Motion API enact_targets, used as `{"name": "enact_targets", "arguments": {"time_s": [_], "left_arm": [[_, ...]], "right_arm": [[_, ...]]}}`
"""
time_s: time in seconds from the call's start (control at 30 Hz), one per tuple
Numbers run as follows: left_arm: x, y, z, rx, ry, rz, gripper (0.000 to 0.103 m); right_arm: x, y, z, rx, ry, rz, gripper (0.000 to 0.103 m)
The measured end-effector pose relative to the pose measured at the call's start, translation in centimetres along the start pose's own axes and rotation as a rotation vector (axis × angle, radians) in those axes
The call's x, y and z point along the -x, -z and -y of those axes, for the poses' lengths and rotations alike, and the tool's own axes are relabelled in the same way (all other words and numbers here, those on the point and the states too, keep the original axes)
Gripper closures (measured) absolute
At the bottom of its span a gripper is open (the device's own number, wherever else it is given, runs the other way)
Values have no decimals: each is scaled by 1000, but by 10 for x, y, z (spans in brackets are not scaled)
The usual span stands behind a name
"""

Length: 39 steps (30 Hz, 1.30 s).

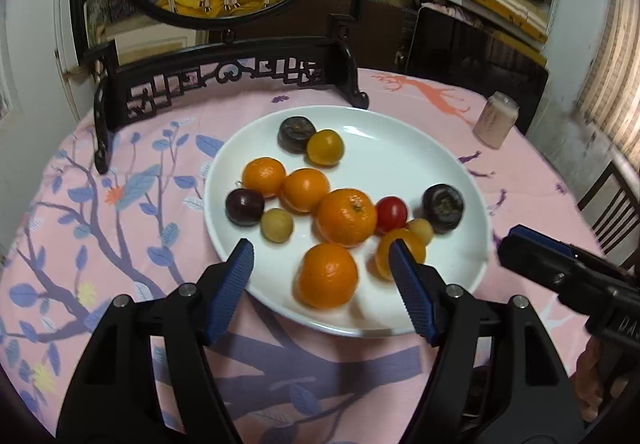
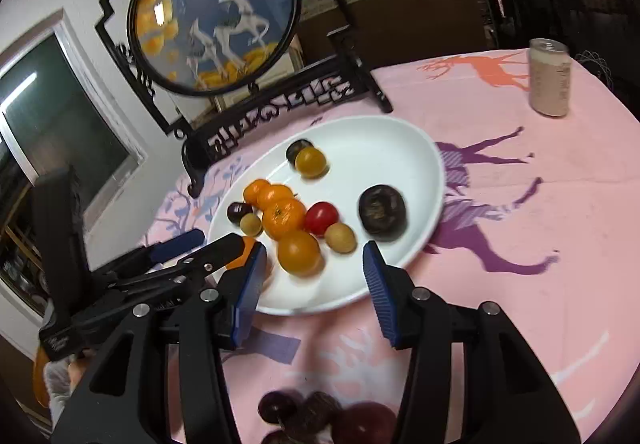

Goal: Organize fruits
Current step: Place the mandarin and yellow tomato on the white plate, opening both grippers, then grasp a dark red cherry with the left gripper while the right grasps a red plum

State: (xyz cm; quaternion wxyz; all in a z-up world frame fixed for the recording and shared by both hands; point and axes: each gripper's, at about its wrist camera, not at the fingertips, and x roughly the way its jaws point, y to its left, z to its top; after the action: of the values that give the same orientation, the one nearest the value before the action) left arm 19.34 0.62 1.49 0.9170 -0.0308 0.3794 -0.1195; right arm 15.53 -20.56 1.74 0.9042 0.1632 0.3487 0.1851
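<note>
A white plate (image 1: 400, 148) on the pink tablecloth holds several fruits: mandarins (image 1: 347, 217), a red tomato (image 1: 391, 213), yellow fruits (image 1: 325, 147) and dark purple fruits (image 1: 443, 207). My left gripper (image 1: 322, 276) is open at the plate's near rim, its jaws on either side of the nearest mandarin (image 1: 327, 275) without touching it. My right gripper (image 2: 314, 276) is open and empty over the plate's (image 2: 384, 140) near edge, just short of a yellow-orange fruit (image 2: 299, 253). Several dark fruits (image 2: 320, 416) lie on the cloth below it.
A black carved stand (image 1: 224, 80) with a round deer picture stands behind the plate. A pale can (image 1: 496, 118) stands at the table's far right, also in the right wrist view (image 2: 549, 78). Chairs and shelves lie beyond the table's edge.
</note>
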Motion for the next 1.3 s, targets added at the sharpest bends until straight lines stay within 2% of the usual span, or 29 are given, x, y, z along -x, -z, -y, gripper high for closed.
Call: {"name": "enact_targets", "arguments": {"time_s": [0.13,0.2,0.33,0.47,0.57,0.87,1.0,1.1,1.2,1.3], "left_arm": [[12,9,6,-38,3,16,31],[19,15,10,-55,28,15,31],[27,38,27,-120,104,-28,29],[29,57,45,-206,111,-56,24],[31,67,50,-238,114,-63,21],[39,83,55,-303,187,-77,17],[30,88,60,-337,143,-102,17],[22,89,56,-346,51,-112,15],[27,78,33,-273,-19,-77,15],[36,69,7,-174,-2,-63,16]], "right_arm": [[18,8,3,-4,-3,-8,50],[25,16,5,-13,-12,-10,46],[44,37,13,-25,-6,-1,44],[57,50,29,-81,2,-5,42],[65,51,37,-117,-2,8,36],[67,51,41,-131,-13,3,36],[69,50,40,-129,-19,10,36],[69,50,40,-131,-18,9,36],[69,51,40,-132,-18,7,36],[69,50,40,-132,-25,8,36]]}}
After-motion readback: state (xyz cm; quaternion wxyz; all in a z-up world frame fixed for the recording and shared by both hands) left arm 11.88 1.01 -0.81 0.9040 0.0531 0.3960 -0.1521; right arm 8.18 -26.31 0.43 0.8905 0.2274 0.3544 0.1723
